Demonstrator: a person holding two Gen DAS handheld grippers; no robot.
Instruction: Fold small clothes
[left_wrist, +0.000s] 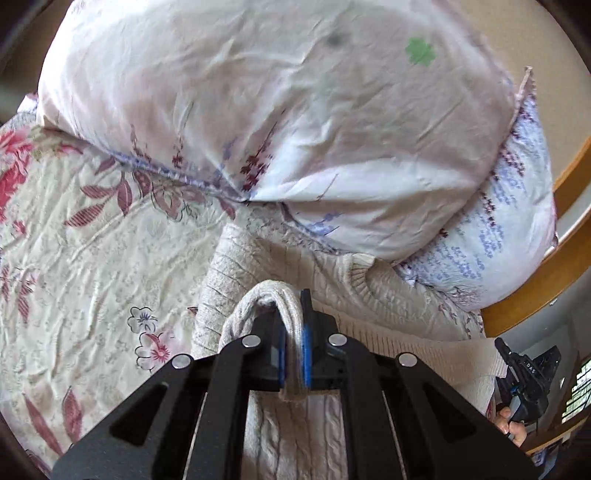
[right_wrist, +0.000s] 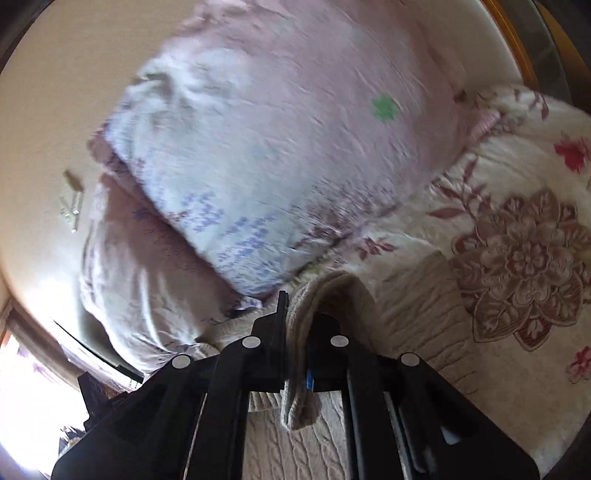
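sweater pinched in left claw | also right claw

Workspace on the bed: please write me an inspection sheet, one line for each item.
Surface: floral bedspread, wrinkled.
Job's things: cream knit sweater on the bedspread, a fold pinched in each gripper.
Clutter: two pillows stacked just beyond the sweater.
Grippers: left gripper shut on the sweater; right gripper shut on the sweater.
Cables: nothing seen.
Surroundings: wooden bed frame, cream wall, bright window.
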